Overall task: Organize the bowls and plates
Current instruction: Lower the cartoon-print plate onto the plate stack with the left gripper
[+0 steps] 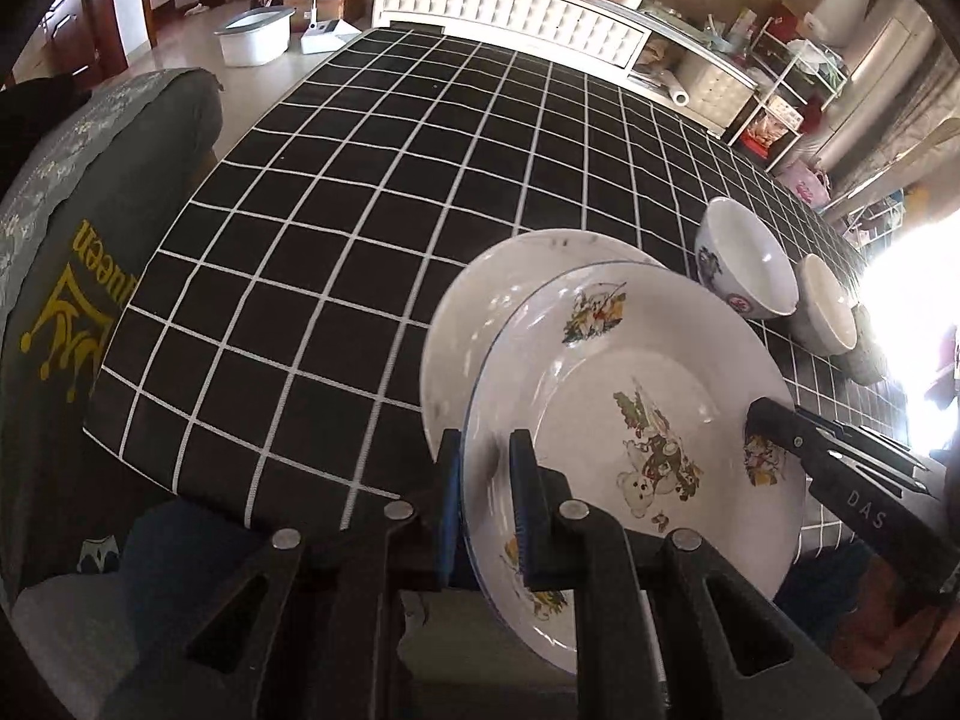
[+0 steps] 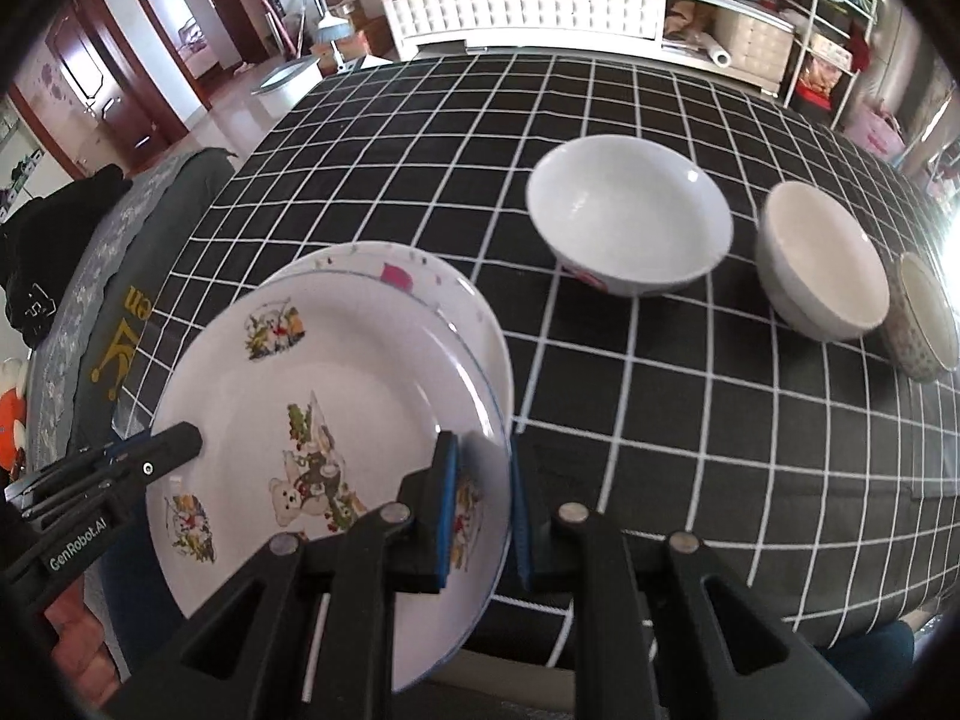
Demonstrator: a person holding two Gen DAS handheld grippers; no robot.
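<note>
A white plate with cartoon bear pictures (image 1: 636, 396) (image 2: 312, 396) is held above the table's near edge, over a second white plate (image 1: 492, 294) (image 2: 390, 267) lying on the cloth. My left gripper (image 1: 486, 516) is shut on the cartoon plate's left rim. My right gripper (image 2: 483, 516) is shut on its right rim and shows in the left wrist view (image 1: 774, 414). The left gripper shows in the right wrist view (image 2: 174, 447). A decorated white bowl (image 1: 744, 267) (image 2: 630, 222), a plain white bowl (image 1: 828, 306) (image 2: 822, 264) and a patterned bowl (image 2: 924, 318) stand to the right.
The table has a black cloth with a white grid (image 1: 390, 210) (image 2: 690, 420). A grey cushioned chair (image 1: 90, 240) stands at the left edge. A white cabinet (image 1: 510, 18) and cluttered shelves stand beyond the far edge.
</note>
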